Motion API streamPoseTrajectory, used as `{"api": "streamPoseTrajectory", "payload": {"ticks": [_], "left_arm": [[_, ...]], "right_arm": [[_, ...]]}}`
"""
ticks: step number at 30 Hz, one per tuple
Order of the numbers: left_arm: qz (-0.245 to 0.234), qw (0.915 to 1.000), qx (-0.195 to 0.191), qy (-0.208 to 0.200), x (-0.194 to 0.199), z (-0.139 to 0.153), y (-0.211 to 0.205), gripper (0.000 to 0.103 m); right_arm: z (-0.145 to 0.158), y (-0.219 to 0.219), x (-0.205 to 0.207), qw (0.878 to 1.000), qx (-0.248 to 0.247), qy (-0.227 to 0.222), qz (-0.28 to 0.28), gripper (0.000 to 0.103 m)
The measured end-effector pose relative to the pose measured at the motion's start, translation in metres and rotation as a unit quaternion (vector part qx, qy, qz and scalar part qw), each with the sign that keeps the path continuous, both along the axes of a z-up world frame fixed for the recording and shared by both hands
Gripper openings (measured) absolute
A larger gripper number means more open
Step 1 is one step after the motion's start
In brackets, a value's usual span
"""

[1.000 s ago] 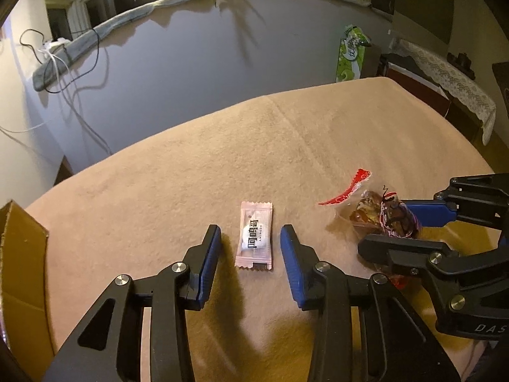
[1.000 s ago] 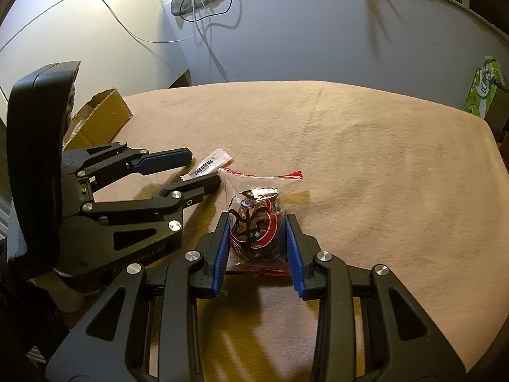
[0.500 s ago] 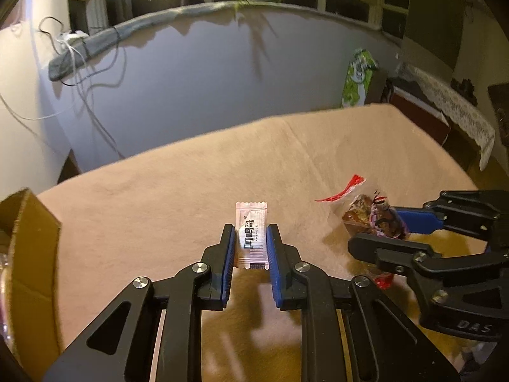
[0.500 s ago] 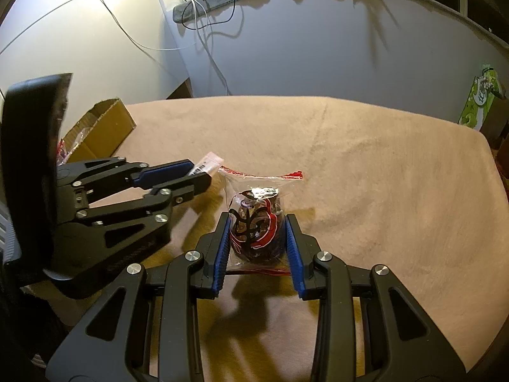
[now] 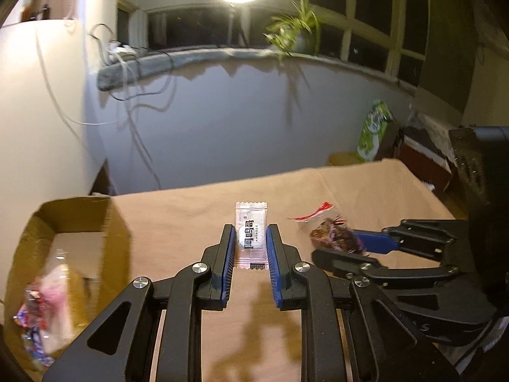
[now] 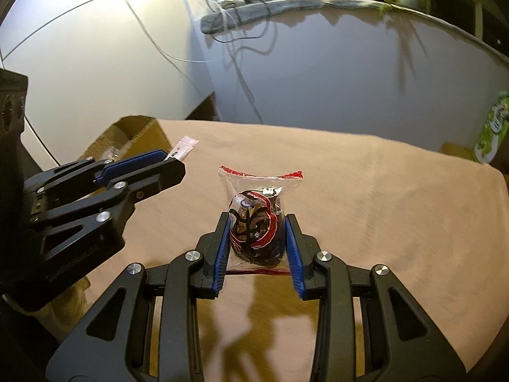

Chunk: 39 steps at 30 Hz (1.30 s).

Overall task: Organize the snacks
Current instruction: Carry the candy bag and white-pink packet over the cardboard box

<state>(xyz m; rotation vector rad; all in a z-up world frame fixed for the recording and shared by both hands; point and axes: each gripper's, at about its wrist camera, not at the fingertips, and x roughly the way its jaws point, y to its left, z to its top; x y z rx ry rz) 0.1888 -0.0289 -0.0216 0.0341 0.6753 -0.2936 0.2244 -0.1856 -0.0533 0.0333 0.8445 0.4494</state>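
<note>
Tan-clothed worktop [image 6: 366, 191], cardboard box [image 5: 73, 219] at left, already containing snacks. Left tool [image 5: 250, 238] clamps white sachet [image 5: 251, 234]; right tool [image 6: 257, 232] clamps clear snack pouch [image 6: 256, 219]. Both await boxing.

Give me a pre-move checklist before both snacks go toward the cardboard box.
1. Left gripper shut on the white candy packet: ok.
2. Right gripper shut on the clear snack bag: ok.
3. Both snacks lifted off the table: ok, judging by their shadows.
4. Cardboard box open on top: ok.
5. Room left in the box beside the snacks already inside: cannot tell, blurred.
6. Grippers apart from each other: ok.
</note>
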Motion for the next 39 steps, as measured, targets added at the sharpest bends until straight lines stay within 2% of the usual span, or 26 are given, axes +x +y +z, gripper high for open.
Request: {"api": "streamPoseTrajectory", "payload": {"ticks": [11,17,30,39], "left_arm": [[0.080,0.9959,-0.026,-0.034,-0.015,0.021,0.093,0.018],[0.116,0.9919,-0.038,-0.033,-0.014,0.020,0.134,0.018],[0.158,0.9864,-0.044,-0.009,-0.001,0.006,0.174,0.018],[0.172,0.9836,-0.052,0.000,0.003,0.002,0.189,0.018]], "right_arm": [[0.029,0.093,0.012,0.998,0.021,-0.027,0.053,0.034],[0.030,0.135,0.020,0.997,0.022,-0.029,0.074,0.034],[0.023,0.201,0.039,0.994,0.017,-0.019,0.103,0.034],[0.012,0.214,0.049,0.995,0.004,-0.010,0.103,0.034]]}}
